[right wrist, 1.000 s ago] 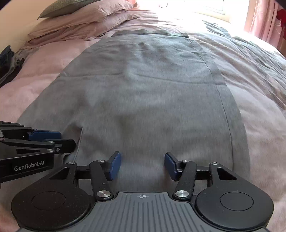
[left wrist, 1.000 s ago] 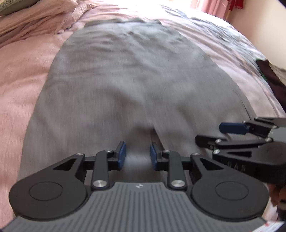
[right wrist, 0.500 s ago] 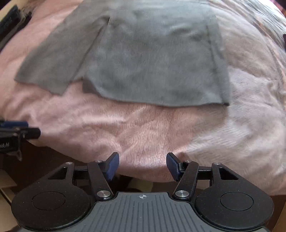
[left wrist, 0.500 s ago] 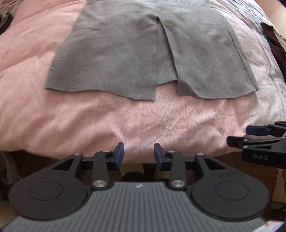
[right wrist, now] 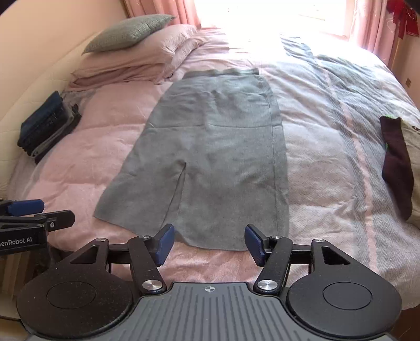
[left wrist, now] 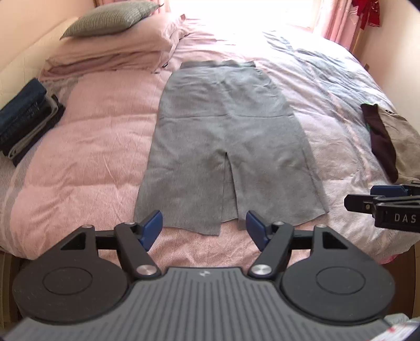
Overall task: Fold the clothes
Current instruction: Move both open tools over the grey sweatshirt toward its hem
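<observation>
Where sunlight floods in past pink curtains [right wrist: 189,10], a bed [left wrist: 86,168] in pink bedding is seen, its far end washed out by glare. A grey skirt [left wrist: 225,147] is laid flat at its middle, folded dark clothes [left wrist: 26,120] at the left edge; a brown garment [right wrist: 397,162] is cut off right. The left gripper [left wrist: 204,228] is opening, nothing between; the right gripper [right wrist: 208,242] is held wide, empty

A pink-quilted bed [left wrist: 99,147] (pillows [left wrist: 123,44] stacked at its head) beneath a sun-bleached, pink-curtained window [right wrist: 265,15].
</observation>
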Demonstrator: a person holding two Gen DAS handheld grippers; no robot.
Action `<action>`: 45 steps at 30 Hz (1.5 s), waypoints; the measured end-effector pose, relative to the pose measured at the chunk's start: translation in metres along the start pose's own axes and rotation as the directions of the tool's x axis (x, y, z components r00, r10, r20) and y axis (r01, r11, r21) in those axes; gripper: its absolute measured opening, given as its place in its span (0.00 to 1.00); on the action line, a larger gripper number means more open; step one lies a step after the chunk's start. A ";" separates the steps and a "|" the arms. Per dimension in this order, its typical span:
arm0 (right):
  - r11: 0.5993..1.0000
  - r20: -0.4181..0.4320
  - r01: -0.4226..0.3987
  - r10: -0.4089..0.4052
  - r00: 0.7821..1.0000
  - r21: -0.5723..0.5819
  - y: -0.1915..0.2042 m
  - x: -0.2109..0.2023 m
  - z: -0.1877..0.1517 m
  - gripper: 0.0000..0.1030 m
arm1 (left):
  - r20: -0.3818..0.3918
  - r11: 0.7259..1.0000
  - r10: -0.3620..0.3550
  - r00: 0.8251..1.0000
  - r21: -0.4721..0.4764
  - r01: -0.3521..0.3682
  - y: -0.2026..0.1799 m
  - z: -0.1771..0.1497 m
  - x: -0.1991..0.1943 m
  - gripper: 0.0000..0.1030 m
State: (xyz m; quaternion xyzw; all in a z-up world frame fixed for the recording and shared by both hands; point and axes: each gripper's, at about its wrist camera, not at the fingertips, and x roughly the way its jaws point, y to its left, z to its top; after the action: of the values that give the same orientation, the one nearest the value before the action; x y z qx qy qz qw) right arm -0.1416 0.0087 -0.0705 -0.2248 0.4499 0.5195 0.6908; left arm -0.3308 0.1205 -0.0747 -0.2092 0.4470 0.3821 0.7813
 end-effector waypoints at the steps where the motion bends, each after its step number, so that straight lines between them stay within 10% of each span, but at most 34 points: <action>1: 1.000 0.001 0.004 -0.004 1.000 -0.007 0.001 -0.007 -0.002 0.55 | 0.006 1.000 0.000 1.000 0.009 0.000 -0.003 -0.001 -0.006 0.65; 45: 0.998 -0.102 0.008 -0.014 0.995 -0.060 -0.015 -0.018 -0.013 0.55 | -0.042 0.997 0.020 0.999 0.069 -0.017 -0.032 -0.004 -0.028 0.68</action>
State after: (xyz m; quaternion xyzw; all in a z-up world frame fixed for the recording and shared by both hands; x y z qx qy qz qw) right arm -0.1338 -0.0164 -0.0637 -0.2742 0.4679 0.5168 0.6625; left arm -0.3161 0.0869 -0.0534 -0.1861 0.4785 0.3692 0.7746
